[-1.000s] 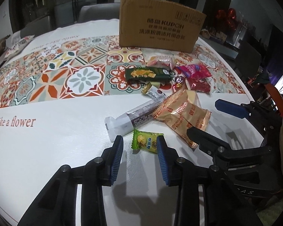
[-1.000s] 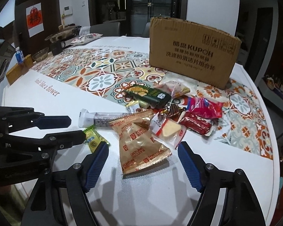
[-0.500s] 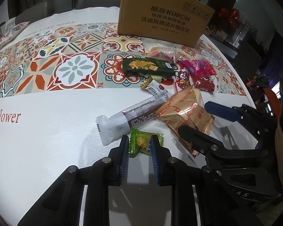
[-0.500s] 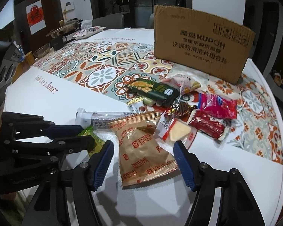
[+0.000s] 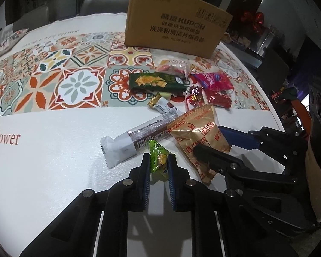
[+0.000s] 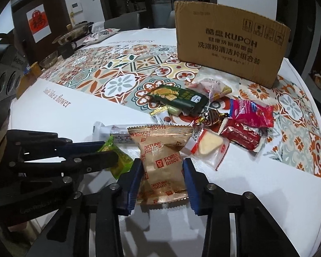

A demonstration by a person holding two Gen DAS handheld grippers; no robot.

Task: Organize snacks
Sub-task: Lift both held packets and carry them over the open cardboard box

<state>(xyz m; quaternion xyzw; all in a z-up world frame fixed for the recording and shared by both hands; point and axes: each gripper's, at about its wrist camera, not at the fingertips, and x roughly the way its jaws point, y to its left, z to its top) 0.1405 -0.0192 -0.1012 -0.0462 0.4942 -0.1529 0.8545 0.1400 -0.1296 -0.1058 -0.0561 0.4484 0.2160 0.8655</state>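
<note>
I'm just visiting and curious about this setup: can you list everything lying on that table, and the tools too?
cardboard box: one, brown, far side of table
dark green cracker pack: one, on patterned cloth before the box
pale pink-white packet: one, between green pack and box
magenta packet: one, right of the pile
red packet: one, just nearer than the magenta one
foil-wrapped candy: one, brown-gold, mid pile
clear wedge packet: one, pale yellow inside
long bar: one, white and dark, on white cloth
gold biscuit bag: one, between closing right jaws
green candy: one, pinched
left gripper: black, blue pads, shut
right gripper: same build
</note>
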